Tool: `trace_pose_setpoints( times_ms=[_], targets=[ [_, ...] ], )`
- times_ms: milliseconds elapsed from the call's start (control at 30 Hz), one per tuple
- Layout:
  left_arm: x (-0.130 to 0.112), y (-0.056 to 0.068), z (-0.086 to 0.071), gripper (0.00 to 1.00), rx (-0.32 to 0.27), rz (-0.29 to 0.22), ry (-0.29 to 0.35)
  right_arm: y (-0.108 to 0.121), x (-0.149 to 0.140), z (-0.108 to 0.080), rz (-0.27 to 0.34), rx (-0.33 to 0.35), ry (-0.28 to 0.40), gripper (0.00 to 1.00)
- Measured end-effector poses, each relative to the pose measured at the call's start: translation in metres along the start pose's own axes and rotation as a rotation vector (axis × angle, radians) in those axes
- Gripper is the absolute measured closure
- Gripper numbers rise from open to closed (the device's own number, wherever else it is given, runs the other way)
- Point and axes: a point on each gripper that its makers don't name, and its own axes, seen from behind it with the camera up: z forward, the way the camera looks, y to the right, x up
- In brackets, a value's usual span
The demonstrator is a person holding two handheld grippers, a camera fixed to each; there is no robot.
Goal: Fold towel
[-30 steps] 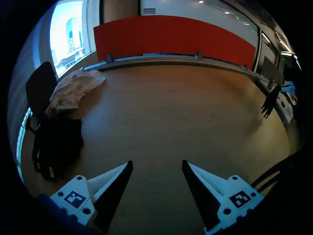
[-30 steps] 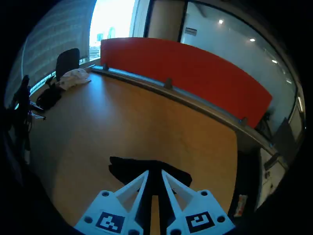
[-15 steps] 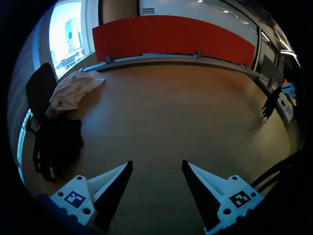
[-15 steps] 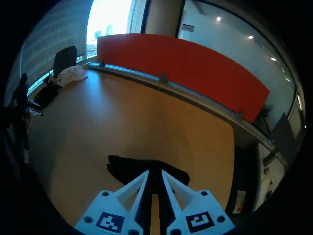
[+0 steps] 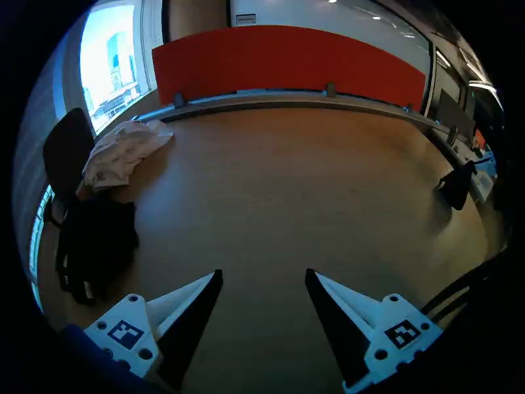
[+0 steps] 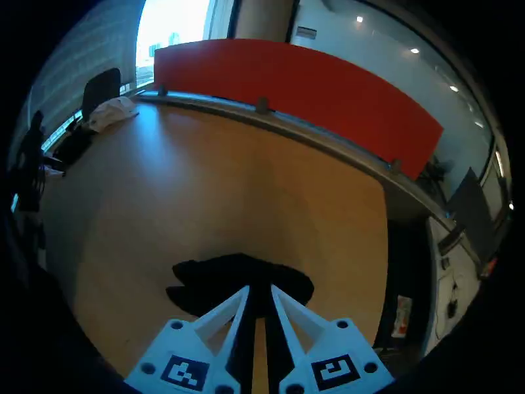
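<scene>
Holding the dark towel (image 6: 203, 282) bunched just above the near end of the desk (image 6: 197, 171), pinched in the right claw (image 6: 260, 290), fingers all but closed on the cloth. Keeping the left claw (image 5: 262, 272) spread wide and empty over the middle of the desk. Likely the laying-out step; next calls for lowering it, spreading it flat on the desk, then catching a free corner with the left.
</scene>
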Motion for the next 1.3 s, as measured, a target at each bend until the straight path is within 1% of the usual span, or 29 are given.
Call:
trace_pose_setpoints(
  times_ms=[100, 433, 667, 867, 1100, 1300],
  targets=[
    [0.000, 0.001, 0.000, 0.07, -0.001, 0.004, 0.000, 0.003, -0.023, -0.002, 0.015, -0.014, -0.036, 0.93],
    [0.002, 0.004, 0.000, 0.07, -0.004, 0.012, 0.000, 0.011, -0.095, -0.008, 0.099, -0.063, -0.153, 0.93],
    [0.002, 0.005, 0.000, 0.07, -0.004, 0.017, -0.001, 0.013, -0.138, -0.009, 0.154, -0.097, -0.232, 0.93],
    [0.002, 0.004, 0.000, 0.07, -0.001, 0.022, -0.003, 0.009, -0.159, -0.004, 0.191, -0.108, -0.275, 0.93],
    [0.003, 0.002, -0.001, 0.07, 0.003, 0.024, 0.000, 0.006, -0.175, -0.001, 0.194, -0.124, -0.321, 0.93],
    [0.001, 0.001, -0.002, 0.07, 0.008, 0.026, -0.002, 0.008, -0.182, 0.003, 0.215, -0.140, -0.344, 0.92]
  ],
)
